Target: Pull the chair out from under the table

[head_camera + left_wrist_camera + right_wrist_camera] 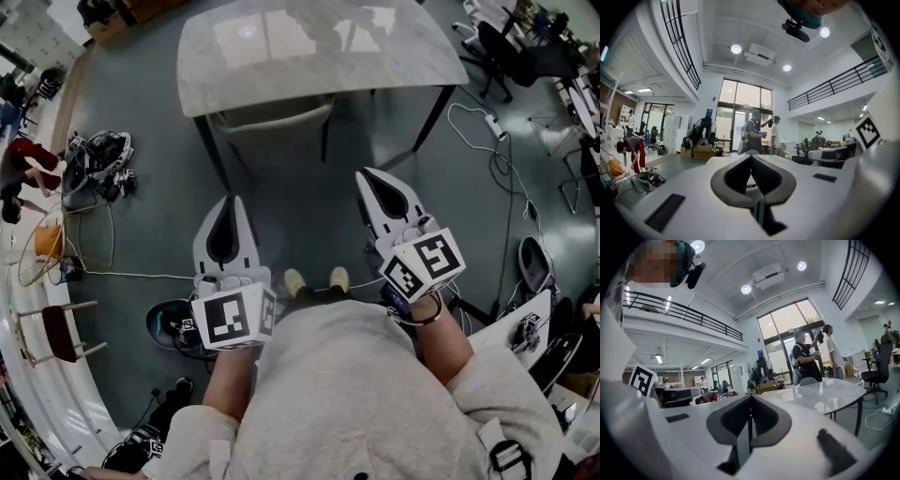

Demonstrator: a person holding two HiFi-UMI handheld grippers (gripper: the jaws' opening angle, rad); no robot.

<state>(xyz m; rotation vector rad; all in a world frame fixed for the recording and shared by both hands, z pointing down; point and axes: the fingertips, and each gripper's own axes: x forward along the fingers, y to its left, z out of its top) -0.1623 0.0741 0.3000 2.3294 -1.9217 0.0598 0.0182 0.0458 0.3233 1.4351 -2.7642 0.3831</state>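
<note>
Bare floor [309,225] before the chair [272,117], table top [319,47] over it, table legs [211,150] flanking

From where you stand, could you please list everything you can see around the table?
Table: one, pale marble top, dark legs, straight ahead.
Chair: one, grey, tucked under the table.
Office chair: one, black, far right.
Small chair: one, dark red seat, far left.
Power strip: one, white, floor right of the table, cable trailing.
Standing people: two, by the windows.
Bending person: one, in red, left.
Shoes: two, yellow, below.
Left gripper: white, shut, empty.
Right gripper: white, shut, empty.
</note>
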